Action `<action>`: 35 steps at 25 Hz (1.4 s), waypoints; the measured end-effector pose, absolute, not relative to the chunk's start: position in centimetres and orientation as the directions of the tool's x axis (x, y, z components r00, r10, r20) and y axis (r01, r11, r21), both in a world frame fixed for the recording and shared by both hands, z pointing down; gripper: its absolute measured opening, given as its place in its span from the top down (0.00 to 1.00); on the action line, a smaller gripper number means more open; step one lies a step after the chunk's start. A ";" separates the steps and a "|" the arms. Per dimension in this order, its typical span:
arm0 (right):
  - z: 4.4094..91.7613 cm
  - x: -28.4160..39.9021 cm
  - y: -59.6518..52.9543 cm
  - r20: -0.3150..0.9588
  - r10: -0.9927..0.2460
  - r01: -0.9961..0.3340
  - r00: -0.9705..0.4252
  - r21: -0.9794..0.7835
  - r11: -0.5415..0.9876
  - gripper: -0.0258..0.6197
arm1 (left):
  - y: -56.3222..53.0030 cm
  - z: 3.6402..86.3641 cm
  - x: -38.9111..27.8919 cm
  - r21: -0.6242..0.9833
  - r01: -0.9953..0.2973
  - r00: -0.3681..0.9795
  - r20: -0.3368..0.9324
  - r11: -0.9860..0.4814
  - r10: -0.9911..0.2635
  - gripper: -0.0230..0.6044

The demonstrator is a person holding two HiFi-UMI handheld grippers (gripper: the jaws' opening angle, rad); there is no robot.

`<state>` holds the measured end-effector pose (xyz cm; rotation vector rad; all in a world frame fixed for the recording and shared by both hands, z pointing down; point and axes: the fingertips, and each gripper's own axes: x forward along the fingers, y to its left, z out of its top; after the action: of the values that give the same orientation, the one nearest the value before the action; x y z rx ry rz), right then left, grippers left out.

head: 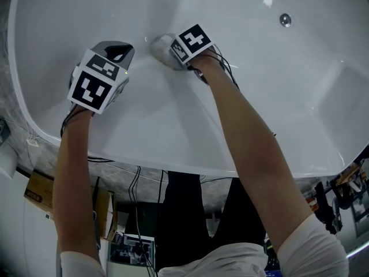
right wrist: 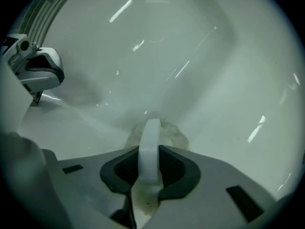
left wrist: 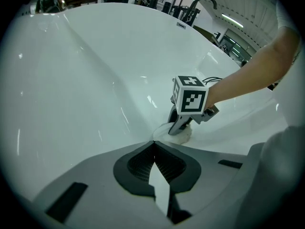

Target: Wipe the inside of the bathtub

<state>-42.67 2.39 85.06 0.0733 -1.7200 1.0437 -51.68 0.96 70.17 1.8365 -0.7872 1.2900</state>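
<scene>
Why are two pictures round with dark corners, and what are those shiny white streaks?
Left and right gripper views: wide-angle lenses bend the bathtub, darkening corners. Right gripper view: streaks are glare on its glossy wall. Head view: one glare spot near the drain.

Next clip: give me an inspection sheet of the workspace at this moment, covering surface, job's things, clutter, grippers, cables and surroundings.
Surface: bathtub, white and glossy inside, no dirt visible; a round metal fitting on its wall.
Job's things: pale cloth, pressed against the tub's inside.
Clutter: nothing seen inside the tub.
Grippers: right gripper shut on the cloth; left gripper shut, nothing between its jaws, held over the tub's inside beside the right one.
Cables: black cables along the right forearm; more cables hang below the rim.
Surroundings: cardboard box outside the tub; faucet beyond the far rim.
</scene>
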 end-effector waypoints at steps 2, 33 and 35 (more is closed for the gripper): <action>84.9 -43.9 2.3 0.797 0.420 -0.505 -0.434 -0.601 0.620 0.81 | 0.9 69.9 -51.8 0.229 -0.814 0.310 0.949 -0.534 -0.065 0.95; 73.6 -41.1 0.4 0.717 0.237 -0.487 -0.655 -0.641 0.593 0.81 | 1.6 63.1 -48.1 0.199 -0.837 0.302 0.945 -0.509 -0.128 0.95; 71.9 -40.3 -0.2 0.712 0.220 -0.485 -0.666 -0.638 0.598 0.81 | 1.5 61.8 -47.6 0.191 -0.841 0.300 0.943 -0.506 -0.143 0.95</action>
<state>-40.29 -0.19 71.93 0.2096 -2.0225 1.1144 -47.64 1.50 61.82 1.8568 -0.8800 1.2448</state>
